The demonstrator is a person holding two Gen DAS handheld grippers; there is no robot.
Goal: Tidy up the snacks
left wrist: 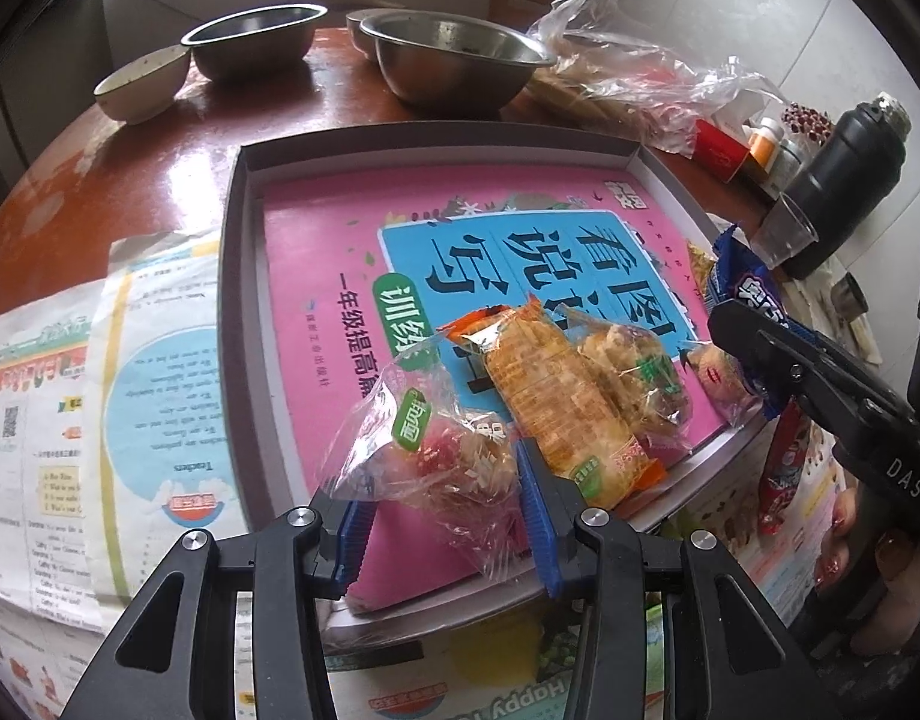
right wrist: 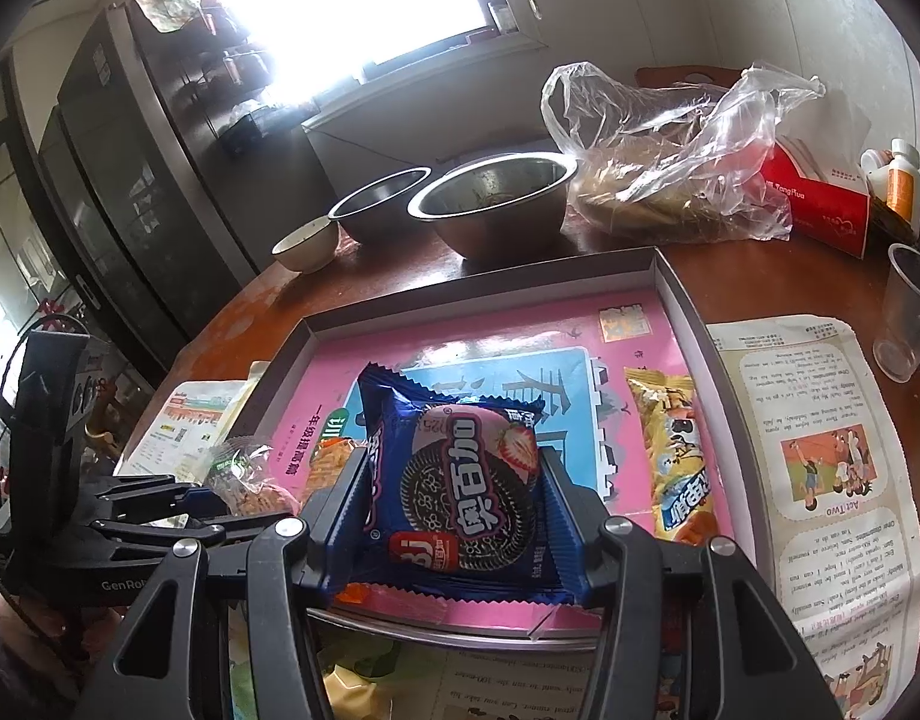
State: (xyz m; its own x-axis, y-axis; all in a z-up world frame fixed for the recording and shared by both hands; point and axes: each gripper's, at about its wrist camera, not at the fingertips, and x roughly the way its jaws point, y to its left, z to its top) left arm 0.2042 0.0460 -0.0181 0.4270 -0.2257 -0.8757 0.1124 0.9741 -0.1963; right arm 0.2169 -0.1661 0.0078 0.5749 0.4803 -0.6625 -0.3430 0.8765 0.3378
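Observation:
A shallow grey box [left wrist: 243,276] lined with a pink book cover lies on the table; it also shows in the right wrist view [right wrist: 670,276]. My left gripper [left wrist: 441,516] is shut on a clear-wrapped pastry [left wrist: 441,450] over the box's near edge. An orange biscuit pack [left wrist: 556,396] and another clear-wrapped pastry [left wrist: 634,372] lie in the box beside it. My right gripper [right wrist: 453,504] is shut on a blue cookie pack [right wrist: 460,492] and holds it above the box. A yellow snack pack [right wrist: 676,456] lies in the box at the right.
Two steel bowls [left wrist: 453,60] [left wrist: 255,36] and a small ceramic bowl [left wrist: 141,78] stand at the table's far side. A clear plastic bag [right wrist: 670,168], red box [right wrist: 820,204], plastic cup [right wrist: 910,312] and black flask [left wrist: 844,168] stand at the right. Printed sheets [left wrist: 99,390] flank the box.

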